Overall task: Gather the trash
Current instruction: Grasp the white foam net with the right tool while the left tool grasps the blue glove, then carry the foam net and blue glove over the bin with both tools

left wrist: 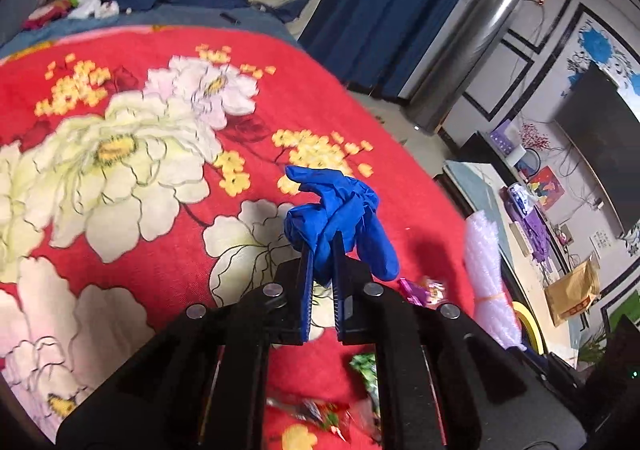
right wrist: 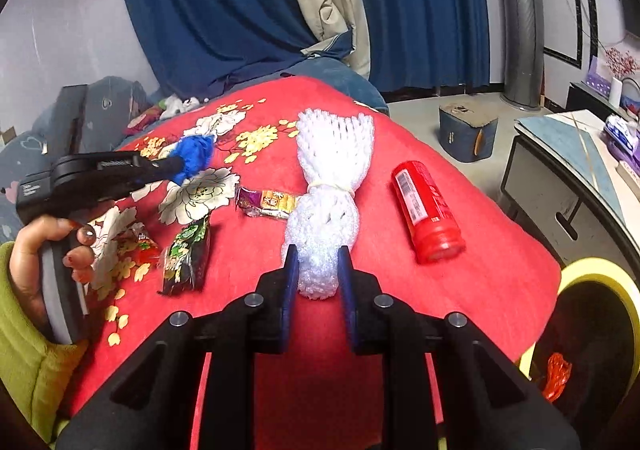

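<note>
Between my right gripper [right wrist: 316,270] fingers sits the near end of the white foam netting [right wrist: 332,178]; the jaws flank it, pads at or almost at its sides, but I cannot tell if they are pinching yet. It lies on the red floral blanket [right wrist: 460,290], running toward 12 o'clock, tied at its waist by a thin band. I judge it very light, soft and springy, so it will crush rather than slip; gripping near the band should keep it bundled. My left gripper [left wrist: 322,246] is clenched on a crumpled blue glove [left wrist: 336,206], limp, thin and weightless, held clear of the blanket. At 2 o'clock from the netting lies a red bottle [right wrist: 428,210], rigid and likely to roll. The yellow-rimmed bin [right wrist: 600,278] waits at 4 o'clock.
</note>
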Available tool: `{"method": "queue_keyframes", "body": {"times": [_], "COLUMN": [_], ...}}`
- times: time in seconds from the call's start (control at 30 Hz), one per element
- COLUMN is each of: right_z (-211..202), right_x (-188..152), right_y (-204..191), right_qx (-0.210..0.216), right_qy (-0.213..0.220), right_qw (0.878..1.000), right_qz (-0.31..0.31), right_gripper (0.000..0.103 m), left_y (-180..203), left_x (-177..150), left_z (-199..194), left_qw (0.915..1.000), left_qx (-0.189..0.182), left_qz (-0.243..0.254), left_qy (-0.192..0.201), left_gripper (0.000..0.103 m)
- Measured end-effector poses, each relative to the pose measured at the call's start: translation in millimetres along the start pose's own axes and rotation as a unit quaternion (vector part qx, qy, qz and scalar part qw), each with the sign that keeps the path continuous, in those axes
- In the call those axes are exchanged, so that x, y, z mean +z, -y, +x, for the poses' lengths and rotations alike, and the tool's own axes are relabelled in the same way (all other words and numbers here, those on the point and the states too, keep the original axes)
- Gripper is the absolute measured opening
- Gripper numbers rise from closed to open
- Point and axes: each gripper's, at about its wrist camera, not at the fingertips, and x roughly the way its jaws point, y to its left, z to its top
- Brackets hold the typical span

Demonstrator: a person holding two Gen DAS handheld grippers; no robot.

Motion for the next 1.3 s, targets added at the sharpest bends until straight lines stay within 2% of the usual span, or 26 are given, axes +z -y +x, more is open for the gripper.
{"method": "queue_keyframes", "body": {"times": [0.13, 0.47, 0.83, 1.3], "right_z": [-8, -33, -67, -119], "right_x": [-6, -1, 6, -2], "right_y": [1, -4, 10, 41], "right_qx": [0.007, 0.013, 0.003, -0.033], "right_qy": [-0.002, 0.021, 0.045, 0.066], "right_qw": [1.000, 1.000, 0.999, 0.997], "right_qz": [0.007, -0.004, 0.003, 0.015], "right_gripper": [0.018, 0.018, 0.018, 0.018], "left_y": [11, 46, 87, 142], "left_x": [3, 1, -17, -44], "left_z": [-18, -43, -51, -56], "left_qw": [0.9996, 0.9972, 0.9923, 0.9808], "left_qx": [-0.003, -0.022, -0.058, -0.107], "left_qz": [0.017, 0.058, 0.102, 0.160], "left_qy": [0.022, 0.042, 0.039, 0.034], "left_gripper": [0.004, 0.004, 0.004, 0.004]}}
